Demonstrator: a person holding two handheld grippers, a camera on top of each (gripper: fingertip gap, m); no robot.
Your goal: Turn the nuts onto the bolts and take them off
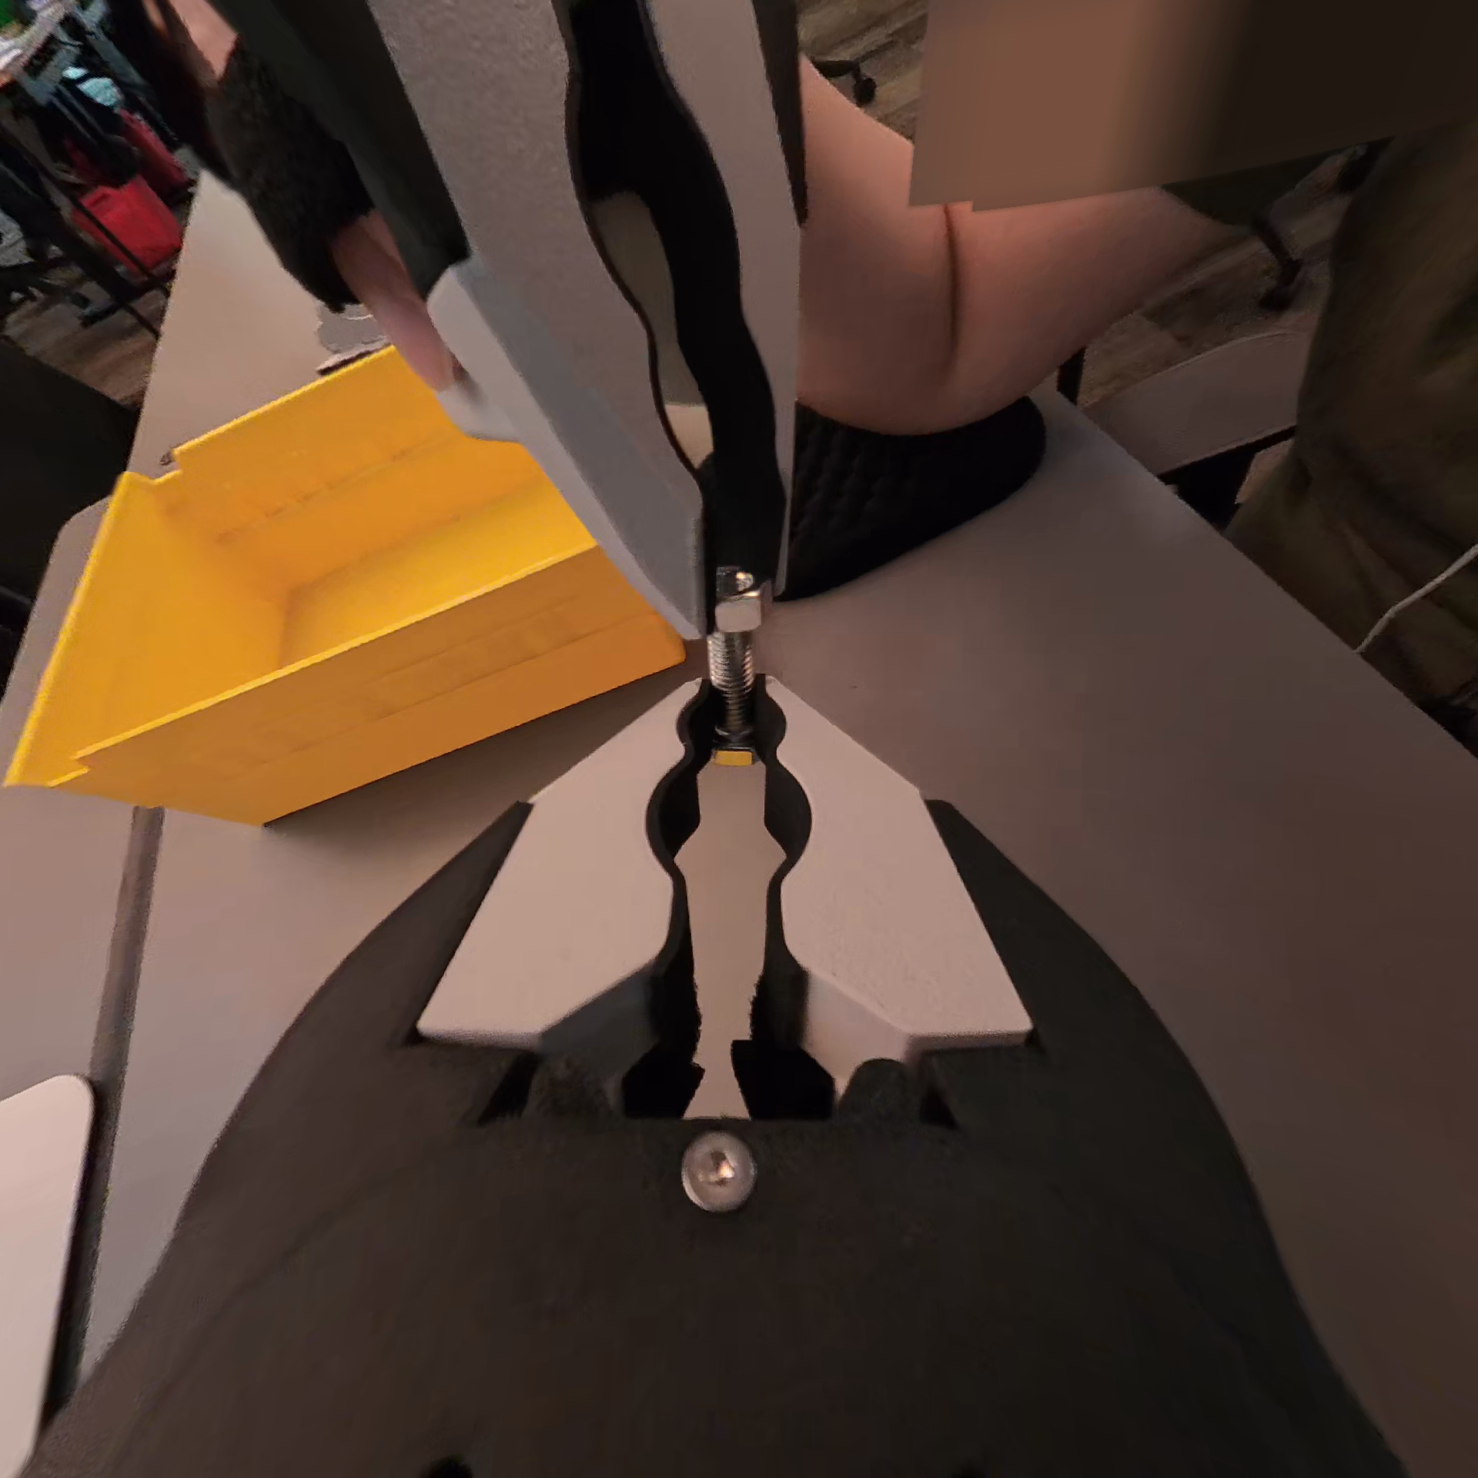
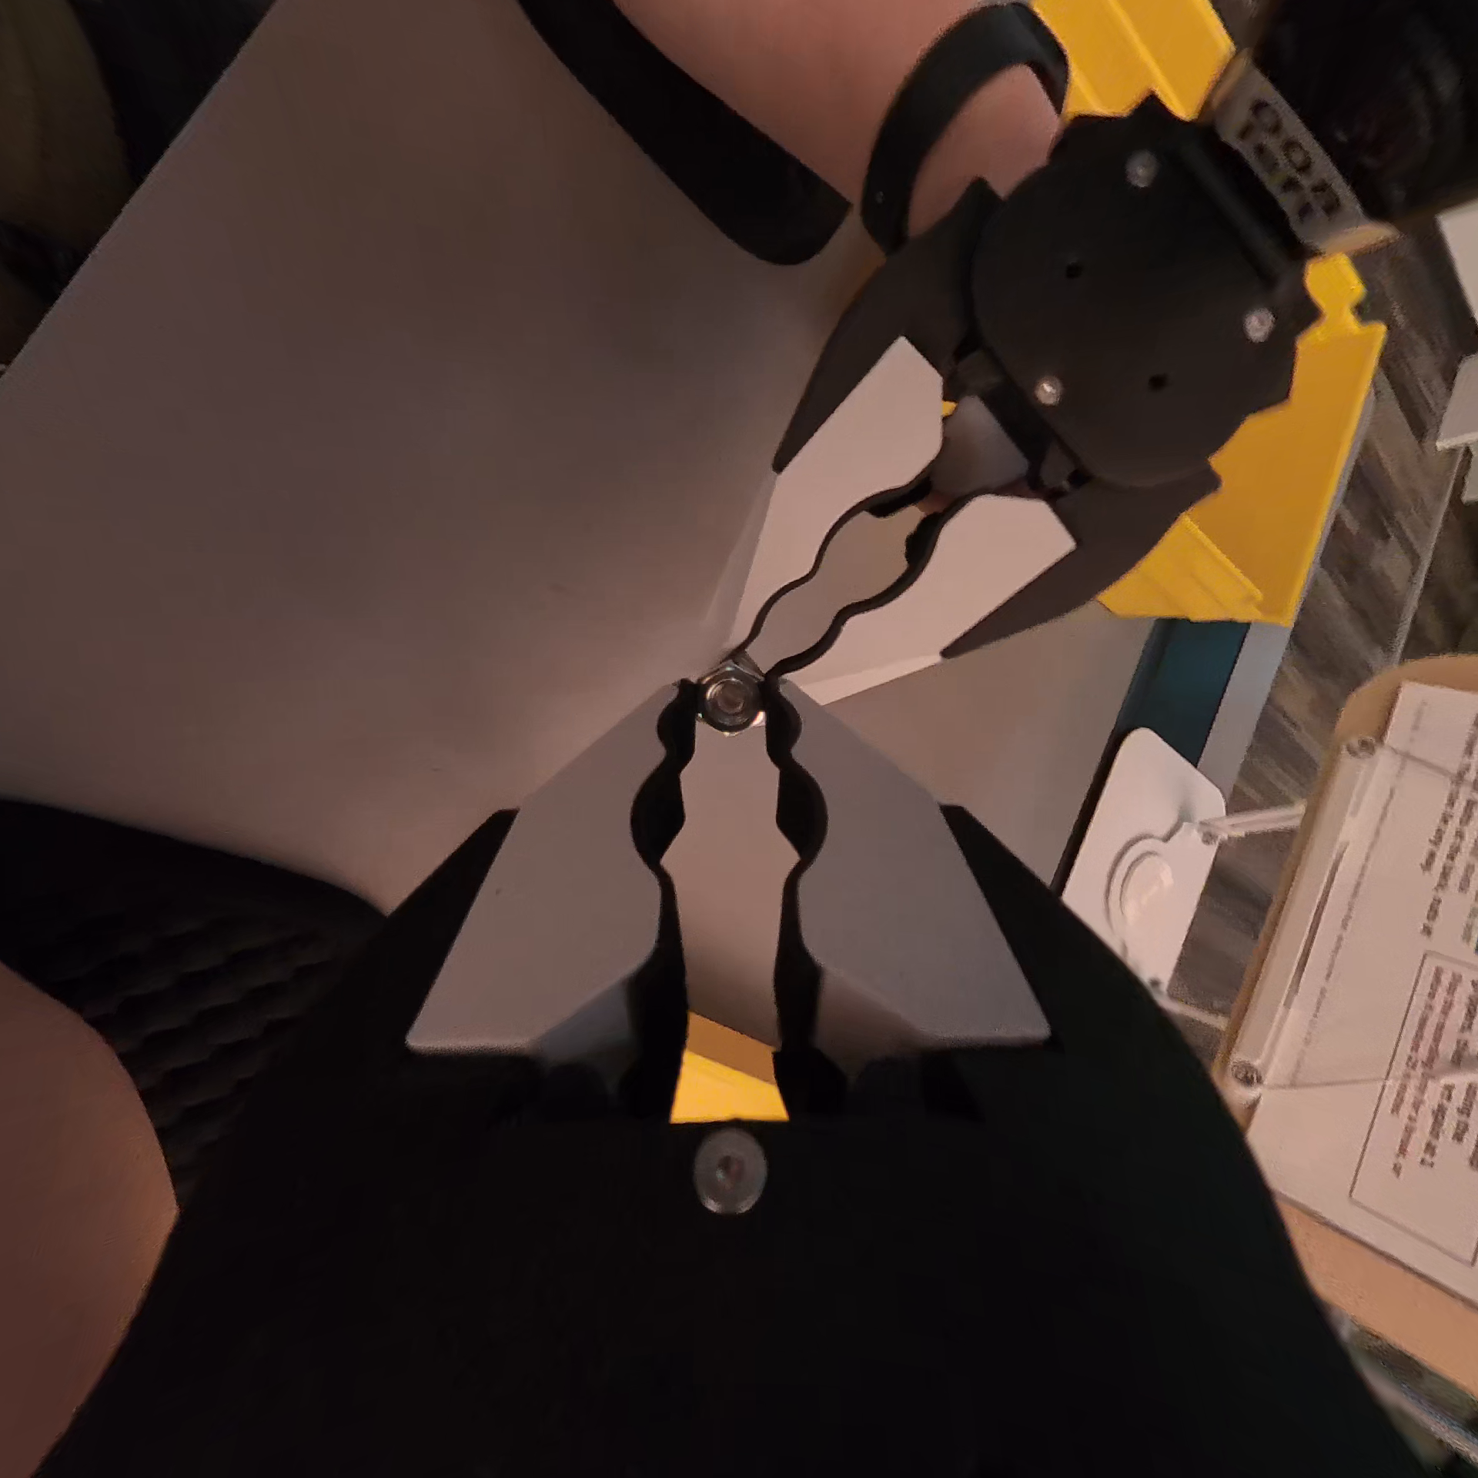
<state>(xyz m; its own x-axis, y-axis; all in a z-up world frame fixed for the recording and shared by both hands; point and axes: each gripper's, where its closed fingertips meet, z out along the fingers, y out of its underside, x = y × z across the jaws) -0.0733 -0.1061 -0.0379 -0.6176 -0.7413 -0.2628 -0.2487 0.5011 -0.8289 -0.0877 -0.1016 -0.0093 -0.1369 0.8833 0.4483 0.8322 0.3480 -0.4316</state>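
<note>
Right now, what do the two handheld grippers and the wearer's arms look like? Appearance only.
Both grippers, left gripper and right gripper, have matte black bodies, a silver screw near the base, and pale grey wedge fingers edged with wavy black pads. A black strap circles one wrist; a black knitted cuff covers the other arm.

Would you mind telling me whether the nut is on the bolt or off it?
On: the nut sits threaded near the bolt tip.

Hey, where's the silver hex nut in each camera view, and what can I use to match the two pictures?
Left wrist view: the silver hex nut sits just above centre, on the threaded steel bolt, pinched by the right gripper.
Right wrist view: nut at centre, seen end-on.
Shared landmark: the yellow plastic bin.
</note>
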